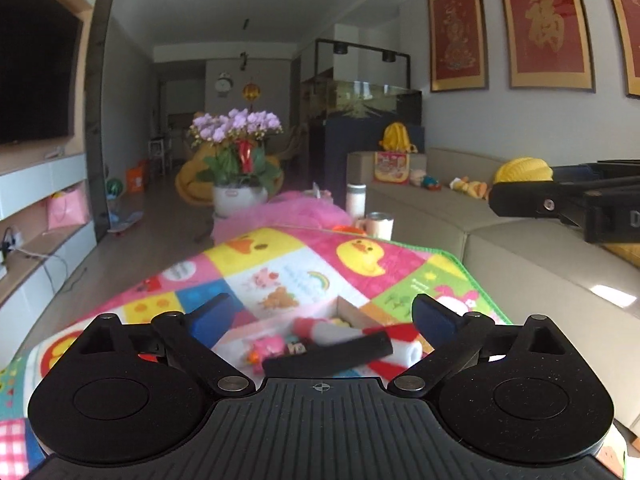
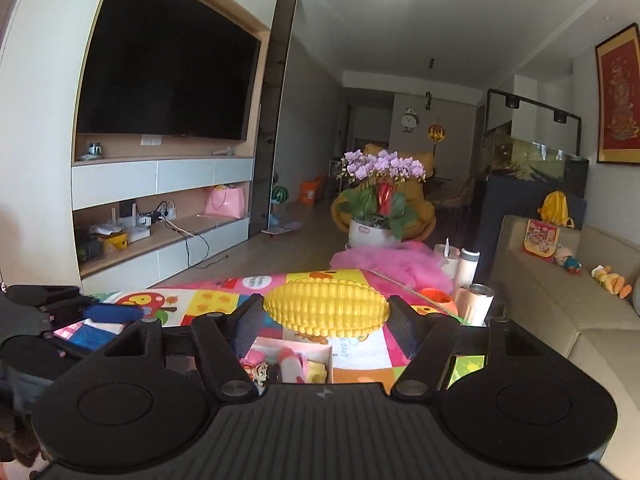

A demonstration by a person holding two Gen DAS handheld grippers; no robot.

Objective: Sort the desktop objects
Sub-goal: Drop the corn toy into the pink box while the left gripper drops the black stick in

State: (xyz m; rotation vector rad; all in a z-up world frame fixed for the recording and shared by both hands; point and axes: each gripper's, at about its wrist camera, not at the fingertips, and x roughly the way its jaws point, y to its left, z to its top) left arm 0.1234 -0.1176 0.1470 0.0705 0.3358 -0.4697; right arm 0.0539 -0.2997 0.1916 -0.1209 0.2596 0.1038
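My right gripper (image 2: 326, 314) is shut on a yellow toy corn cob (image 2: 326, 310), held crosswise between the pads above a cardboard box (image 2: 316, 354) of small toys. The corn also shows at the right edge of the left wrist view (image 1: 522, 170), in the right gripper's black fingers. My left gripper (image 1: 322, 314) is open and empty, hanging over the same box (image 1: 340, 308), which holds a black bar (image 1: 328, 356), a red-and-white tube (image 1: 320, 328) and a pink figure (image 1: 266, 346). The box sits on a colourful duck-patterned mat (image 1: 280, 264).
Beyond the mat lie a pink cloth (image 2: 384, 264), a white bottle (image 2: 468, 266), a metal cup (image 2: 478, 304) and an orange item (image 2: 438, 296). A potted orchid (image 2: 378, 200) stands further back. A beige sofa (image 2: 560, 312) runs along the right, a TV cabinet (image 2: 160, 184) along the left.
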